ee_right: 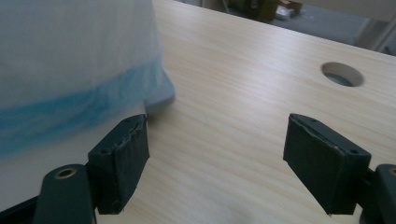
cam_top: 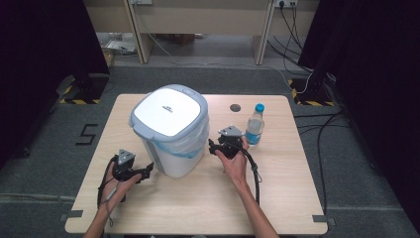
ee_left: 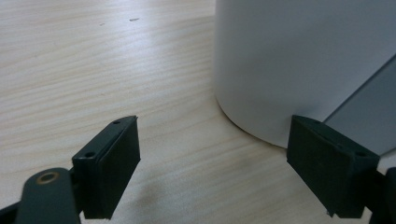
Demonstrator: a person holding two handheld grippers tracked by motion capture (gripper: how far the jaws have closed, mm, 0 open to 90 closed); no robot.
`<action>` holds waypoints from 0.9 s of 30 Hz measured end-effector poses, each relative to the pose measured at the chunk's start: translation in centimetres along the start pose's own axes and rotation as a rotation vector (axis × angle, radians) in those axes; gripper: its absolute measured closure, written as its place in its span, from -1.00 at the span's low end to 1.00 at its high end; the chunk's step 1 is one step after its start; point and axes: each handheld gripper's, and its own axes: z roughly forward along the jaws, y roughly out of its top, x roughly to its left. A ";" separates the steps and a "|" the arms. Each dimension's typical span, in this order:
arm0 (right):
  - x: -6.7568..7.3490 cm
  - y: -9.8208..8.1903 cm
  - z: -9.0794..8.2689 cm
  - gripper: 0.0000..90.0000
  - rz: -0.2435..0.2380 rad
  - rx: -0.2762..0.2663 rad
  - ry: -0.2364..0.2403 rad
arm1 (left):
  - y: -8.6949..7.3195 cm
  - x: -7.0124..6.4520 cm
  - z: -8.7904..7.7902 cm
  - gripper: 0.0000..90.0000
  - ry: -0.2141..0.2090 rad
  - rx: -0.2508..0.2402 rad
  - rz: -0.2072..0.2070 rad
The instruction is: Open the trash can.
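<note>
High view is showing a white bin (cam_top: pixel 171 131) with a grey-edged lid standing on the pale wooden worktop (cam_top: pixel 277 198), left of the middle, with a clear liner banded in blue hanging out under the lid. A person's two hands are coming in from the near edge, one on each side of it. The left gripper (cam_top: pixel 147 170) is sitting low just beside the bin's near left corner, its fingers pointing towards the base. The right gripper (cam_top: pixel 212 146) is hovering just beside the bin's right wall, level with the liner.

Left gripper view is looking along wide-spread fingers (ee_left: pixel 112 168) with bare wood between them; the bin's white wall (ee_left: pixel 299 60) is rising just behind the right-hand one, apart from the pads. Right gripper view is likewise showing the fingers (ee_right: pixel 123 163) standing wide, gripping nothing, with the blue-banded liner (ee_right: pixel 70 109) close by the left-hand one.

A water bottle (cam_top: pixel 255 125) with a blue cap is standing upright behind the right hand, near a round hole (cam_top: pixel 235 107) in the worktop.
</note>
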 end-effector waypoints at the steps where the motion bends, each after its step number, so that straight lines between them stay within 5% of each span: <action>1: 0.0 0.2 0.5 -0.50 0.007 -0.012 0.023 | 0.0 0.0 0.0 -0.63 0.002 -0.003 -0.001; 5: -0.3 0.4 1.9 -0.22 0.012 -0.030 0.081 | 0.2 0.2 0.2 -0.65 0.006 -0.002 -0.006; 7: -0.7 0.3 2.3 0.26 0.090 -0.024 0.213 | 0.6 0.5 0.4 -0.64 0.014 0.007 -0.003; 8: -0.6 0.3 2.2 0.30 0.082 -0.025 0.225 | 0.8 0.8 0.6 -0.63 0.026 0.011 0.002; 14: 0.1 0.4 1.6 0.26 -0.006 -0.008 0.297 | 1.5 3.1 1.7 -0.37 0.057 -0.017 -0.067; 16: 1.0 0.3 1.4 0.06 -0.033 0.003 0.313 | 1.7 4.3 2.3 -0.38 0.083 -0.037 -0.105; 19: 1.4 0.5 1.5 -0.12 -0.047 0.029 0.317 | 1.8 5.0 2.8 -0.46 0.080 -0.047 -0.142; 21: 1.1 1.0 1.8 -0.12 -0.051 0.050 0.258 | 1.8 5.3 3.0 -0.48 0.074 -0.056 -0.162; 27: -0.4 2.5 4.8 -0.17 0.019 0.075 0.185 | 1.8 5.1 2.9 -0.40 0.071 -0.053 -0.161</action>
